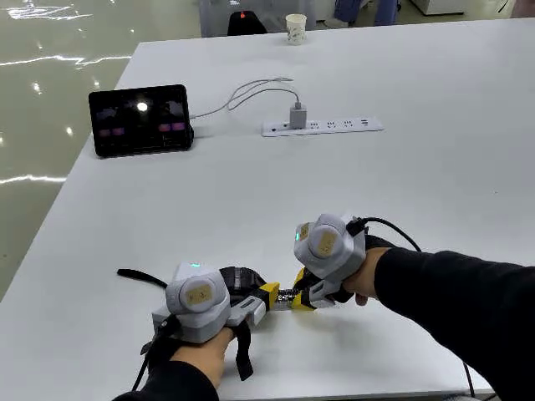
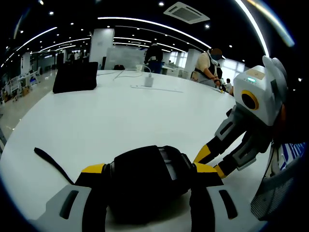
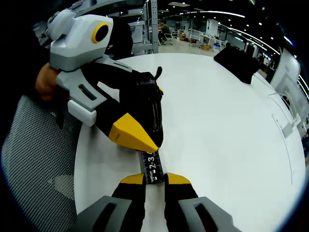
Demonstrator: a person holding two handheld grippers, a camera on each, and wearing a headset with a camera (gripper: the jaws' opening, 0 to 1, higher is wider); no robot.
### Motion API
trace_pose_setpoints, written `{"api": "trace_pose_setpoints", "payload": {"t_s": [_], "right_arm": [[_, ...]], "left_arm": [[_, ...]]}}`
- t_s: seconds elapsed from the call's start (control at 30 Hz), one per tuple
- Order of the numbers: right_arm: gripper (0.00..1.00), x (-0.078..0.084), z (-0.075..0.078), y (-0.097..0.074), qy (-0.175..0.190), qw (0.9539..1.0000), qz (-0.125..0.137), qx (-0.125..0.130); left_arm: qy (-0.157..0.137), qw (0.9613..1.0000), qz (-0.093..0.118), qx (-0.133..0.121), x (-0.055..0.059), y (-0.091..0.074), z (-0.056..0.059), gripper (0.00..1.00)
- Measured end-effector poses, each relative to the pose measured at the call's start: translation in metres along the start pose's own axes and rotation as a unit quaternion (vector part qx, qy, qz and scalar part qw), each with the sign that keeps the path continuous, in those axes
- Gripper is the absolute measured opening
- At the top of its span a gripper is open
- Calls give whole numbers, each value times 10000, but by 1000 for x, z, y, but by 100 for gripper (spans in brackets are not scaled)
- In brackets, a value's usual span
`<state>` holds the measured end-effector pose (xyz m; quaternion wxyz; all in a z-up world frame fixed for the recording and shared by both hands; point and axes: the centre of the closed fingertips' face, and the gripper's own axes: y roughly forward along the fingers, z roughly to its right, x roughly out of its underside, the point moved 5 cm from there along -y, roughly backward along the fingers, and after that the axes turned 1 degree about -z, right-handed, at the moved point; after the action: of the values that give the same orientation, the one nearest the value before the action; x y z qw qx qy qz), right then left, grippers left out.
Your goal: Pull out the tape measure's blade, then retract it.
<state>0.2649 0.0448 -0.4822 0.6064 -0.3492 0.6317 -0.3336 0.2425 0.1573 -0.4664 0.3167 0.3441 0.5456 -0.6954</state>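
A black tape measure (image 2: 147, 179) rests on the white table (image 1: 334, 184), its wrist strap (image 2: 52, 163) trailing to the left. My left gripper (image 2: 147, 169) is shut on the tape measure's case (image 1: 242, 284), one yellow-tipped finger on each side. A short length of black blade with white numerals (image 3: 152, 166) sticks out of the case (image 3: 145, 104). My right gripper (image 3: 154, 180) is shut on the blade's tip, close to the case mouth. In the head view the right gripper (image 1: 297, 301) meets the left gripper (image 1: 266, 294) near the table's front edge.
A dark tablet (image 1: 140, 119) stands at the back left. A white power strip (image 1: 324, 126) with a plugged charger and cable lies mid-table, and a paper cup (image 1: 296, 28) sits at the far edge. A mesh chair (image 3: 43, 169) is below the table edge.
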Motion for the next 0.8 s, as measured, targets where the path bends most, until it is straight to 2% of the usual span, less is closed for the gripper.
{"api": "trace_pose_setpoints", "payload": {"t_s": [0.8], "right_arm": [[11, -21, -2, 14, 32, 9996, 294, -7]], "left_arm": [[-41, 10000, -4, 12, 0, 1, -1, 65]]}}
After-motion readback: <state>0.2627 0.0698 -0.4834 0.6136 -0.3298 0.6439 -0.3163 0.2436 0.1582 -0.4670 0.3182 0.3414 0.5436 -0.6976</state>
